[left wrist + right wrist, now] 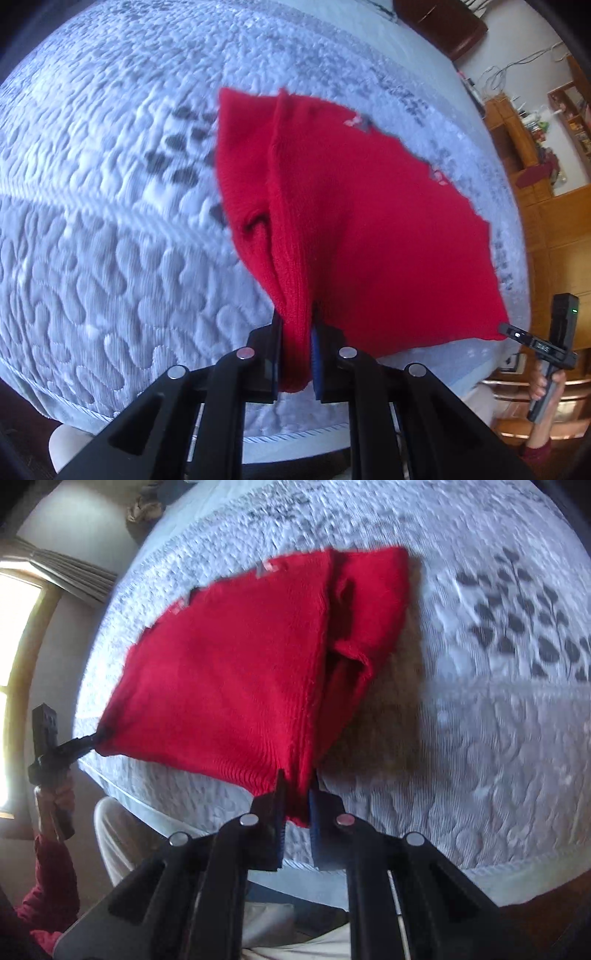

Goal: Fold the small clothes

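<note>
Left gripper (297,354) was clamped on one ribbed corner of the red knitted garment (354,229), the cloth bunched thick between its black fingers (266,354). Our right gripper (295,823) had closed in the same way on the opposite corner of that hem. In the left wrist view the right gripper showed far off at the garment's other corner, held in a hand (546,384) with a dark red sleeve.

We judged that pinching both corners kept the hem stretched taut between us, so the red panel hung as one flat sheet instead of sagging. One side flap lay doubled over along the sheet, which suggested a fold already made.

Beneath the garment lay the pale blue-grey quilted bedspread with a dark leaf print (110,184); the raised near part threw a shadow on it, while the far edge seemed low to the bed, though blur left contact unclear.

No containers appeared in either view, only wooden cupboards (535,206) beyond the bed.
</note>
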`<state>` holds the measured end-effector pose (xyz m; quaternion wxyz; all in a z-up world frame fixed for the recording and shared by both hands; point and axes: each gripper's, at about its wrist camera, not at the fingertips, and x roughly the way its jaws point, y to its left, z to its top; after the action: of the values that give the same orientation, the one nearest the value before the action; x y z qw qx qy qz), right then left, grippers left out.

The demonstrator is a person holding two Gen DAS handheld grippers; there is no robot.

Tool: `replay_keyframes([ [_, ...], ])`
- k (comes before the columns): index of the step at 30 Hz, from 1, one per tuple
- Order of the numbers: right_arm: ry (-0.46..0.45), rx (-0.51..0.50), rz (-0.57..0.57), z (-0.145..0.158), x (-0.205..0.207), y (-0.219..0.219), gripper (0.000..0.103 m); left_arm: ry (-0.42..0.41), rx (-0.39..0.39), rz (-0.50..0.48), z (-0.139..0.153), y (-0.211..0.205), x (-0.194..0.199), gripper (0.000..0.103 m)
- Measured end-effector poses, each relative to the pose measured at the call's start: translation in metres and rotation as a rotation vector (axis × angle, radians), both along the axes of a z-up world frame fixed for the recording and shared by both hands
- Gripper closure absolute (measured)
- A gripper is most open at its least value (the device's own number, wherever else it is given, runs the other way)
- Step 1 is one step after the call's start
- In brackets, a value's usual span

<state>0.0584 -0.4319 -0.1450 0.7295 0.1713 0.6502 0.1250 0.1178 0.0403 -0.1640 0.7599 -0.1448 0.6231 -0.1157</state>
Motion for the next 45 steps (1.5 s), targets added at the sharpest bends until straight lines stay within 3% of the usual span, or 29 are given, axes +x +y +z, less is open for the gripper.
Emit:
replay_keyframes([
  [3,0.038,-0.09,0.008,-0.025,-0.006,0.009,0.094,0.001,0.026,0.017,-0.026,0.002,-0.007,0.089],
  [6,0.053,-0.11,-0.012,-0.049,-0.009,0.01,0.094,-0.033,0.019,0.025,-0.032,0.005,-0.013,0.087],
  [13,0.03,-0.145,-0.006,-0.052,-0.009,0.019,0.088,-0.094,0.052,-0.019,-0.027,-0.004,-0.016,0.084],
  [15,0.02,-0.131,-0.007,-0.045,-0.011,0.02,0.083,-0.085,0.055,-0.027,-0.022,-0.007,-0.014,0.071],
  [16,0.018,-0.12,-0.011,-0.043,-0.007,0.019,0.074,-0.077,0.062,-0.031,-0.017,-0.006,-0.015,0.062],
  [18,-0.01,-0.098,-0.012,-0.024,-0.012,0.012,0.061,-0.118,0.094,-0.025,0.005,0.003,-0.017,0.055],
  [22,-0.119,-0.076,-0.033,0.021,0.004,-0.003,0.06,-0.246,0.162,-0.031,0.05,0.006,0.013,0.049],
  [26,-0.145,-0.049,-0.06,0.036,0.064,-0.008,0.06,-0.26,0.221,-0.072,0.057,-0.018,0.071,0.044],
  [29,-0.111,-0.054,-0.072,0.021,0.115,-0.01,0.06,-0.229,0.306,-0.063,0.037,-0.034,0.114,0.045],
  [31,-0.092,-0.081,-0.086,0.007,0.146,-0.013,0.06,-0.192,0.288,-0.06,0.022,-0.035,0.136,0.045],
  [36,-0.026,-0.033,-0.095,-0.03,0.199,-0.014,0.06,-0.16,0.255,-0.082,-0.005,-0.046,0.164,0.045],
  [38,-0.01,-0.045,-0.083,-0.041,0.21,-0.011,0.06,-0.139,0.249,-0.095,-0.015,-0.051,0.17,0.052],
  [39,-0.013,-0.043,-0.075,-0.046,0.216,-0.009,0.061,-0.132,0.25,-0.101,-0.02,-0.052,0.173,0.061],
  [41,-0.021,-0.04,-0.055,-0.048,0.219,-0.004,0.08,-0.145,0.245,-0.098,-0.024,-0.053,0.177,0.076],
  [42,-0.019,-0.037,-0.034,-0.049,0.221,0.0,0.1,-0.144,0.235,-0.093,-0.023,-0.054,0.179,0.083],
  [45,-0.069,-0.069,0.008,-0.039,0.22,0.002,0.099,-0.157,0.206,-0.077,-0.017,-0.054,0.181,0.093],
])
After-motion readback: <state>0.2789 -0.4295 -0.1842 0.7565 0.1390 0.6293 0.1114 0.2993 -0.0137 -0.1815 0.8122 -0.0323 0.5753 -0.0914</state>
